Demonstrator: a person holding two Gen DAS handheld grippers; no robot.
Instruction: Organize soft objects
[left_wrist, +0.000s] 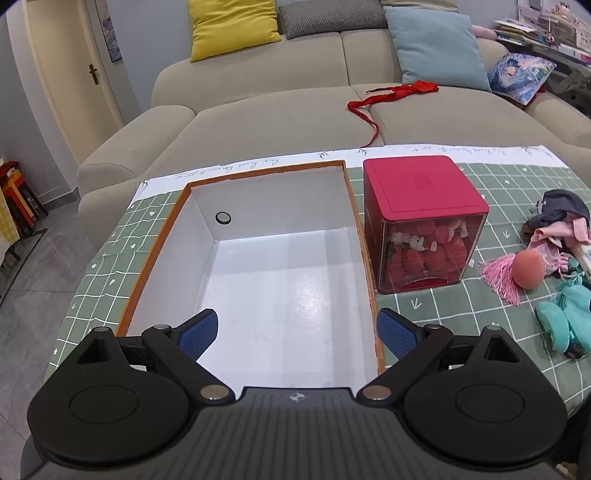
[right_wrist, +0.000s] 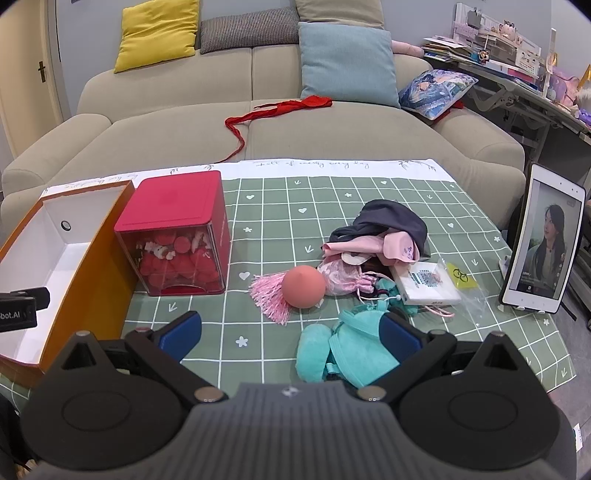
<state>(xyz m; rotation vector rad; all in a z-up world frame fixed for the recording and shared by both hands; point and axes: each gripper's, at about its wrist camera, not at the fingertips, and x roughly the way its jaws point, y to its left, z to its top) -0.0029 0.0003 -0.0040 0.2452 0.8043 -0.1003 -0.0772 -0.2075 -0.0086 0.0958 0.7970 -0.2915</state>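
Observation:
An empty orange box (left_wrist: 155, 254) (right_wrist: 99, 266) with a white inside sits on the left of the table. My left gripper (left_wrist: 297, 332) hangs open over its near end, nothing between the blue pads. A heap of soft things lies at the right: a teal plush (right_wrist: 343, 354) (left_wrist: 569, 325), a salmon ball (right_wrist: 303, 286) (left_wrist: 528, 267), a pink tassel (right_wrist: 271, 299), a pink pouch (right_wrist: 341, 277), and dark and pink cloths (right_wrist: 384, 229). My right gripper (right_wrist: 291, 338) is open just above the table, its right pad at the teal plush's edge.
A red-lidded clear cube (right_wrist: 177, 236) (left_wrist: 424, 221) full of red plush pieces stands between box and heap. A tissue pack (right_wrist: 428, 284) and plastic bag lie by the heap. A tablet (right_wrist: 543, 251) stands at the table's right edge. A sofa (right_wrist: 258, 125) lies beyond.

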